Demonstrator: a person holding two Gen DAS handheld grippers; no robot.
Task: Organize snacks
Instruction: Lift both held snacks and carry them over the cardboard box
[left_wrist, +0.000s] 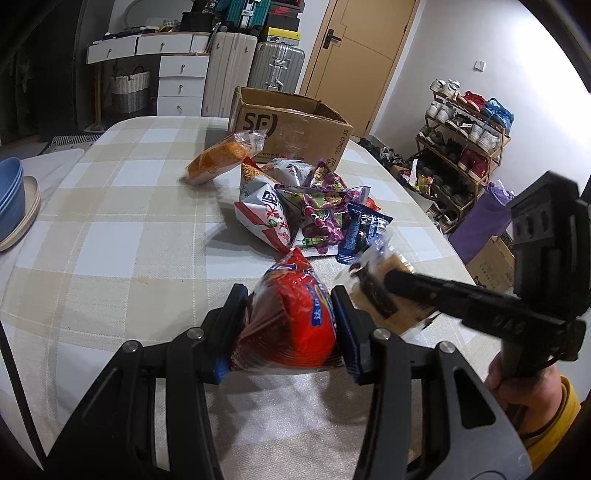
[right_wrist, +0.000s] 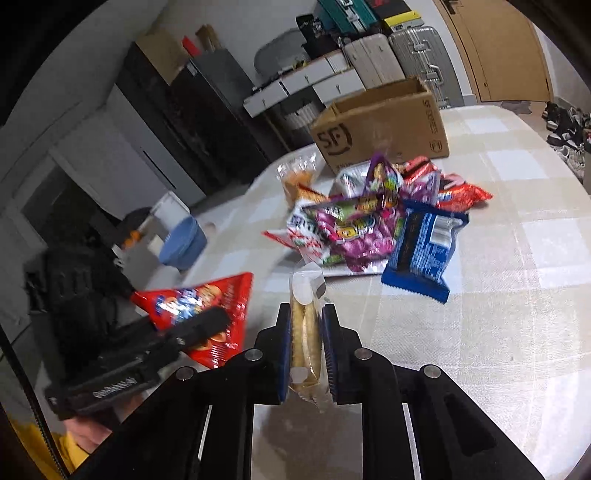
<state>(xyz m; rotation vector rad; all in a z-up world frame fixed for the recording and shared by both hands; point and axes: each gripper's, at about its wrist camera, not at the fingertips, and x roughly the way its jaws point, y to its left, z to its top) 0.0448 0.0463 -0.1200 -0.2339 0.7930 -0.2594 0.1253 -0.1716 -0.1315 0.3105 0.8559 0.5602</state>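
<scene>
1. We see a table (left_wrist: 110, 229) under a checked beige and white cloth; everything we handle sits on it or hangs just above it.
2. A brown SF box (left_wrist: 291, 125) stands open at the far side of the table, upright, with a side flap raised. The right wrist view shows it too, behind the snacks.
3. The snack pile (left_wrist: 314, 206) lies near the box, between it and our grippers: a white and red bag, shiny purple candy packs and a blue pack (right_wrist: 424, 247) at its near edge, overlapping one another. A second red pack lies on the far right of the pile in the right wrist view.
4. An orange pack (left_wrist: 218, 158) sits apart to the left of the pile, close to the box front; motion blur smears it.
5. Our left gripper (left_wrist: 291, 321) clamps the red bag (left_wrist: 295, 317) between its blue pads, jaws about half closed on the bag's bulging sides. The bag sits close to the near edge of the table, nearer us than the pile; we cannot tell whether it touches the cloth.
6. Our right gripper (right_wrist: 306, 350) pinches a clear-wrapped wafer pack (right_wrist: 304, 332) edge-on, jaws narrow, the wrapper's tail sticking out past the fingertips. It hangs just right of the red bag.
7. Blue bowls (left_wrist: 11, 195) are stacked on a pale plate at the far left edge of the table, well apart from the snacks.
</scene>
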